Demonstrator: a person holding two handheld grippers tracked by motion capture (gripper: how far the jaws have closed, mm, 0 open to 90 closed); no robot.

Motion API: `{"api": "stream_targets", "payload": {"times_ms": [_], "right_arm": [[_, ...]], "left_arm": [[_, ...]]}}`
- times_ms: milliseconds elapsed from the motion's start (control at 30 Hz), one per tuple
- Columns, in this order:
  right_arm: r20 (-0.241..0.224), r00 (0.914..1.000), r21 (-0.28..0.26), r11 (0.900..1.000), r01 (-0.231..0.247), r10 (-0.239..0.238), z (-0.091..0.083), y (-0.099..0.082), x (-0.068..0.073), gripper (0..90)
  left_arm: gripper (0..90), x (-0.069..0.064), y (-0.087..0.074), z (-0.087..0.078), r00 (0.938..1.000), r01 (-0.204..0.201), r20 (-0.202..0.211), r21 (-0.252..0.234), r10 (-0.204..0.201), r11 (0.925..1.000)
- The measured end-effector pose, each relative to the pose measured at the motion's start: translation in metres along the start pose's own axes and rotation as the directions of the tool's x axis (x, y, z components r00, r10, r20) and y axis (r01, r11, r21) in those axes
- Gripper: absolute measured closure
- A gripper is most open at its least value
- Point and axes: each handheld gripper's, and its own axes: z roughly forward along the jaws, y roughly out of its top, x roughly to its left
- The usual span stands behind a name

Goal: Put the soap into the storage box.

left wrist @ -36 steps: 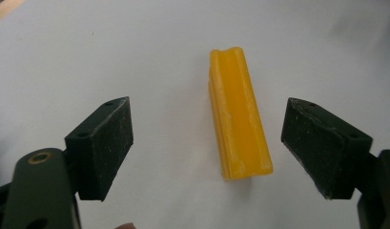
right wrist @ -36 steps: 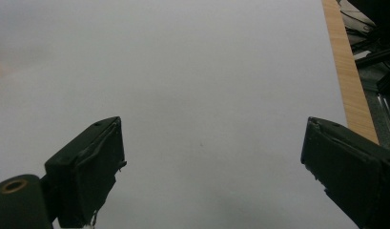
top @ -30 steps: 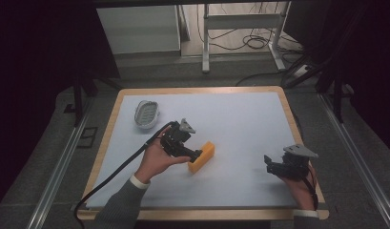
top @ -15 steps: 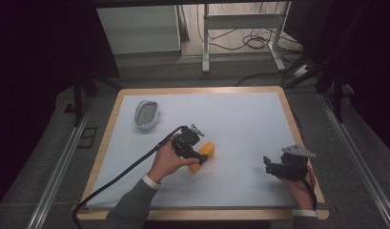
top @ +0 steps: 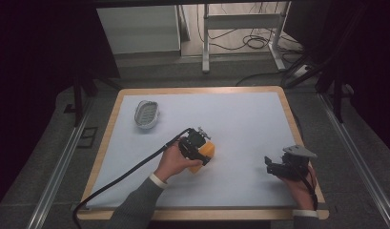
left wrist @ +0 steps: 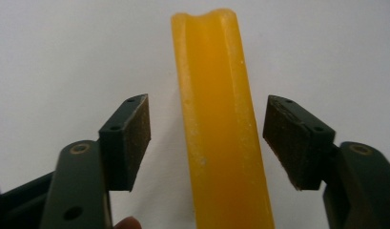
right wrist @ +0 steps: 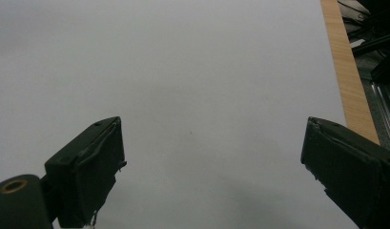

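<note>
Straddling the orange block (left wrist: 219,129), the left gripper (top: 198,149) has its jaws about half spread and they have just been closing; both pads (left wrist: 135,138) are clear of the block's sides, so no grip. The block lies on the white table (top: 240,124), near centre. The right gripper (top: 282,167) hovers wide open over bare table at the right, well apart.
</note>
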Motion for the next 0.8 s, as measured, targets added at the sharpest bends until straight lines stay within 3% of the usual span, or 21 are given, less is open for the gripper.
{"api": "stream_targets", "payload": {"times_ms": [167, 467, 800], "right_arm": [[0.006, 1.0, 0.007, 1.0, 0.005, -0.005, 0.002, -0.001, 0.0, 7.5], [0.009, 1.0, 0.0, 1.0, 0.002, -0.002, 0.001, -0.001, 0.0, 7.5], [0.018, 0.9998, -0.007, 1.0, -0.002, 0.002, 0.0, 0.0, -0.001, 7.5]], "left_arm": [[40.0, -0.001, 0.0, 0.006, 1.0, 0.007, -0.005, 0.019, -0.006, 0.9998], [57.7, -0.002, -0.002, 0.013, 1.0, -0.006, -0.001, 0.036, 0.006, 0.9993], [61.0, 0.001, -0.003, 0.01, 0.9987, -0.043, 0.028, 0.04, 0.042, 0.9983]]}}
